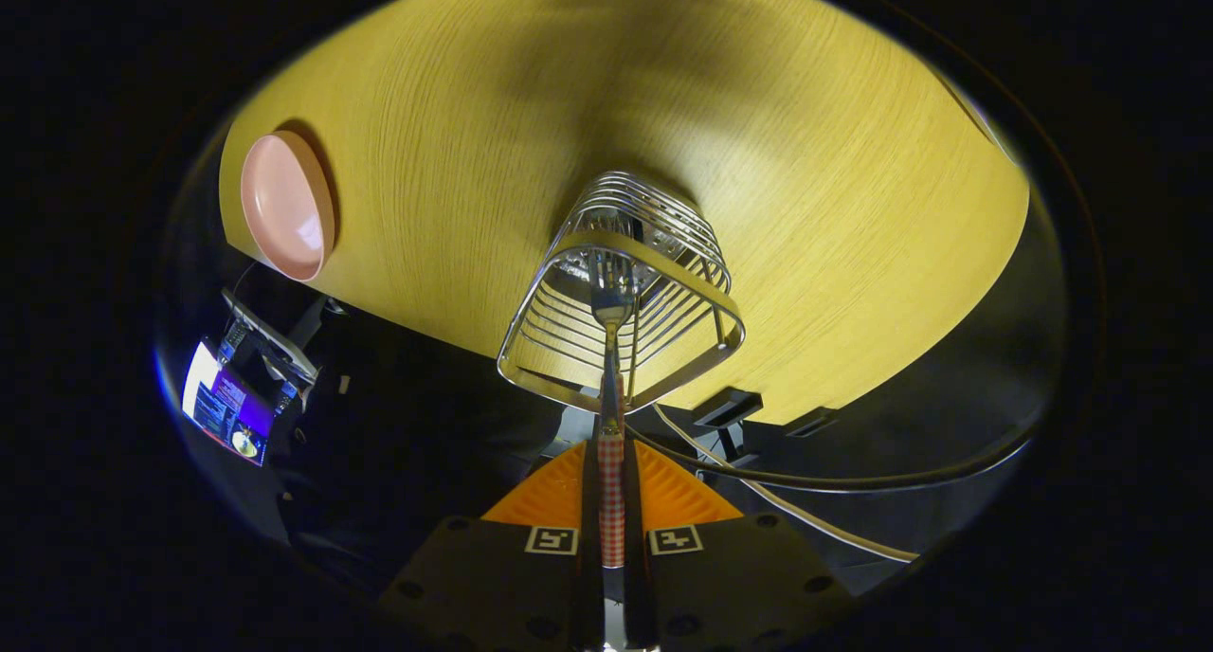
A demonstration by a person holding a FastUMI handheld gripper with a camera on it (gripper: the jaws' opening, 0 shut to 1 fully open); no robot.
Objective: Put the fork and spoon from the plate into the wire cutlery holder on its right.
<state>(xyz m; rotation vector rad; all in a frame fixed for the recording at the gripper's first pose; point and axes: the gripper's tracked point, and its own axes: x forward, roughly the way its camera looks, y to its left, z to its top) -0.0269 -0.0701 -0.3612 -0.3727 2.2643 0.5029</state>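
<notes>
My gripper (611,462) is shut on the fork (611,349), both fingers pressing its checked handle. The metal stem runs ahead of the fingertips and the tines (611,278) hang over the mouth of the wire cutlery holder (621,292), pointing down into it. The holder is a chrome wire basket with a flat band rim, standing on the yellow wooden table (805,207) directly below and ahead of the fingers. The pink plate (284,207) lies at the table's edge far to the left of the holder; no cutlery shows on it. Something metallic lies at the holder's bottom, unclear what.
Past the table's near edge lies a dark floor, with a white cable (805,515) curving across it and a small black block (725,407) close to the holder. A lit screen (226,407) on a stand sits below the plate, off the table.
</notes>
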